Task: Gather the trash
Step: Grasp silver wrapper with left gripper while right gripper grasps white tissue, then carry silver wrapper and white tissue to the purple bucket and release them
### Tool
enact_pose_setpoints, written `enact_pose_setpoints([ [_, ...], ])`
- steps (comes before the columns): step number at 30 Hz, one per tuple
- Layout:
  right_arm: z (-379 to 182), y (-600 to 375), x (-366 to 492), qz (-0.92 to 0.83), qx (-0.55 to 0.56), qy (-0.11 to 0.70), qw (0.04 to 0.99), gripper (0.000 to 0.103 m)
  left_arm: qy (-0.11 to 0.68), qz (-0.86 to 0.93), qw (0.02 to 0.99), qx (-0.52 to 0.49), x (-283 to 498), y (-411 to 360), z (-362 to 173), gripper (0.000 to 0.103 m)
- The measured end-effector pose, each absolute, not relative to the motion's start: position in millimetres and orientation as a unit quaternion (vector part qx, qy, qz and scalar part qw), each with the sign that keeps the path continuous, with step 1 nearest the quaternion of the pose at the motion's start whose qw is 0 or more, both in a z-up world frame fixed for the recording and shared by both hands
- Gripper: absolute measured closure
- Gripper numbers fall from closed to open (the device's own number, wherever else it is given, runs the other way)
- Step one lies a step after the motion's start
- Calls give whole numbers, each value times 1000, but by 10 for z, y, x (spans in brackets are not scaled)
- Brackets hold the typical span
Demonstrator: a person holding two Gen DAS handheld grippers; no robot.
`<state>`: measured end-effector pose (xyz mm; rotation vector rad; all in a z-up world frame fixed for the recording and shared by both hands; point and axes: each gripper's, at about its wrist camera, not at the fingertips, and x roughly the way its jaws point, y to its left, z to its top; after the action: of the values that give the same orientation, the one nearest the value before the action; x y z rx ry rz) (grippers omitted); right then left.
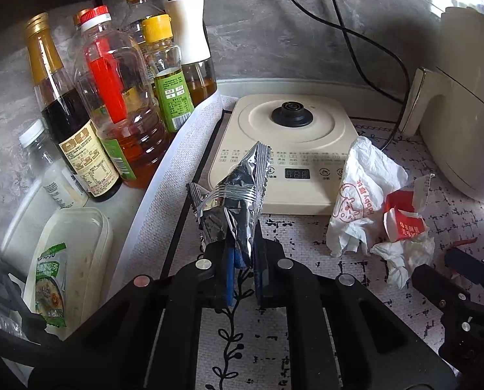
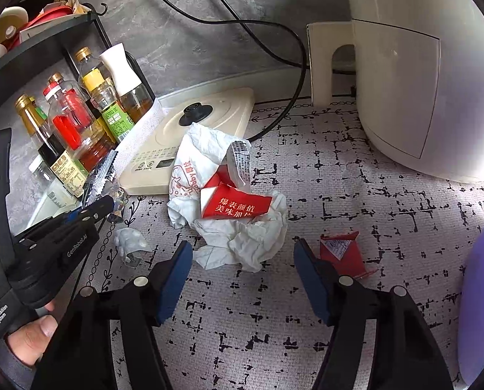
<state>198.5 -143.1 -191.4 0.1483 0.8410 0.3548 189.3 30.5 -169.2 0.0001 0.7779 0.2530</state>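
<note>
My left gripper (image 1: 243, 260) is shut on a crumpled silver foil wrapper (image 1: 235, 195) and holds it upright above the patterned mat. It also shows in the right wrist view (image 2: 107, 208) at the left, with the wrapper (image 2: 99, 175). My right gripper (image 2: 243, 260) is open and empty, just in front of a pile of trash: crumpled white paper (image 2: 242, 240), a red torn carton (image 2: 232, 204) and a white printed wrapper (image 2: 193, 169). The same pile lies at the right in the left wrist view (image 1: 372, 201). A red scrap (image 2: 341, 250) lies by my right finger.
A cream kettle base (image 1: 290, 149) stands behind the trash. Several oil and sauce bottles (image 1: 112, 104) stand on a rack at the left. A white air fryer (image 2: 420, 74) stands at the back right with black cables (image 2: 274, 52). A small clear plastic scrap (image 2: 130, 243) lies on the mat. A purple object (image 2: 482, 292) is at the right edge.
</note>
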Motion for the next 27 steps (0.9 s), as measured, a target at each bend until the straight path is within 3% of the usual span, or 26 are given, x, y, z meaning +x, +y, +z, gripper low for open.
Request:
enact_pose_setpoints([
  [5, -2014, -1394, 2068, 170, 73, 416, 890, 54, 376, 121, 919, -1, 1861, 284, -1685, 96],
  [9, -2068, -1364, 2109, 168, 64, 424, 887, 84, 375, 122, 919, -1, 1871, 289, -1678, 96],
  [12, -2020, -1373, 2078, 169, 64, 418, 890, 92, 373, 122, 920, -1, 1887, 283, -1651, 96],
  [27, -1542, -1498, 1783, 182, 53, 364, 912, 95, 351, 108, 930, 2, 1783, 113, -1371, 96],
])
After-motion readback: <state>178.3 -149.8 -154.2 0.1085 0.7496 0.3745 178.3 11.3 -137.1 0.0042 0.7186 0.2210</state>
